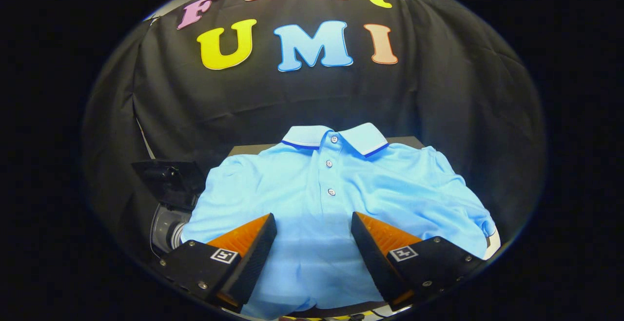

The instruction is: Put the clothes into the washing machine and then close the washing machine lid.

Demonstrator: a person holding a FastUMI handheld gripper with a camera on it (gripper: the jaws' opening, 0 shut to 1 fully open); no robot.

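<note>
While its two fingers stand wide apart w/ nothing pinched between them, the tool (314, 243) hovers over the lower front of a light-blue polo shirt (331, 204), the cloth showing through the gap and under both fingertips; whether the tips touch the fabric can't be told. Shirt lies spread flat, front up, on a dark surface (412, 140), its buttoned placket running straight ahead from the gap btwn the fingers, three buttons visible, to a collar (336, 138) trimmed w/ a dark-blue stripe at the far end. Short sleeves fan out on either side, the right one draping near the surface's edge. Beside the left sleeve, just beyond the left finger, sits a grey round-bodied item w/ a raised glossy black lid (168, 182), apparently the washing machine (165, 230), partly hidden by the shirt. Black cloth wall (195, 106) hangs behind everything.
</note>
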